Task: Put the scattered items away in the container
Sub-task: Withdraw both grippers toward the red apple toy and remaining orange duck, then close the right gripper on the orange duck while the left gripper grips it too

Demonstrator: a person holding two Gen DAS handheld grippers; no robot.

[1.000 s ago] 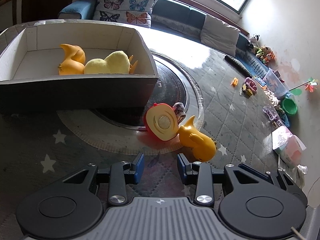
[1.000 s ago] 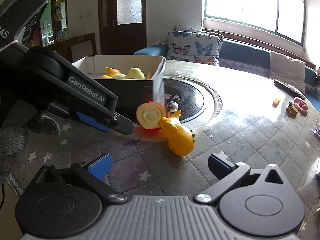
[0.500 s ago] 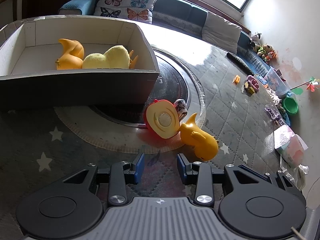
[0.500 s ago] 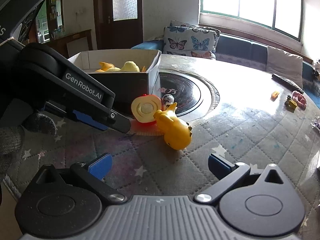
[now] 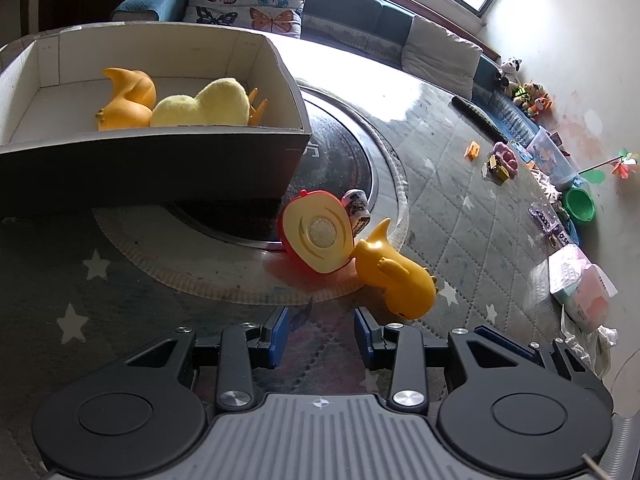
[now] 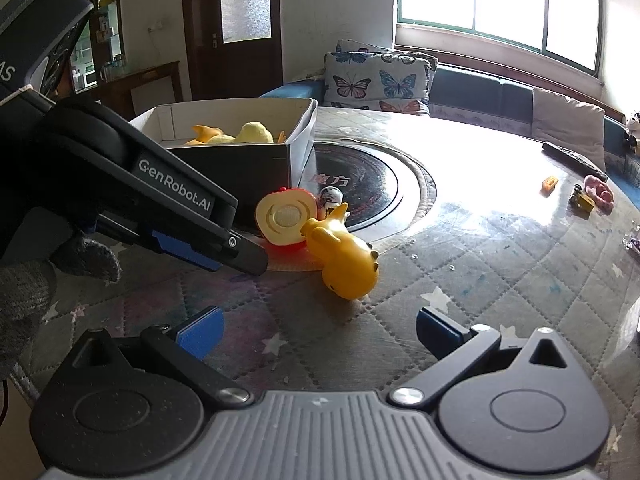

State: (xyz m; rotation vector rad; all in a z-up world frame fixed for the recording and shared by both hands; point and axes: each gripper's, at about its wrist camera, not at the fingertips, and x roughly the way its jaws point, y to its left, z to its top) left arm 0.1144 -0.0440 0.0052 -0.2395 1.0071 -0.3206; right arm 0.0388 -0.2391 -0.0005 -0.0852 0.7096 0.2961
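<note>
**Both grippers hovering empty near the toys**

The left gripper (image 5: 320, 334) is hanging partly open, holding nothing. The right gripper (image 6: 318, 332) is gaping wide, also empty. Just ahead of both, a yellow duck (image 5: 394, 276) is lying against a red apple half (image 5: 316, 232). Farther off, the box (image 5: 160, 160) is holding an orange duck (image 5: 128, 100) and a plush chick (image 5: 204, 104).

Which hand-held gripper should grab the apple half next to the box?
Left. The left hand-held gripper is open and lined up just short of the apple half; the right hand-held gripper sits farther back.
</note>
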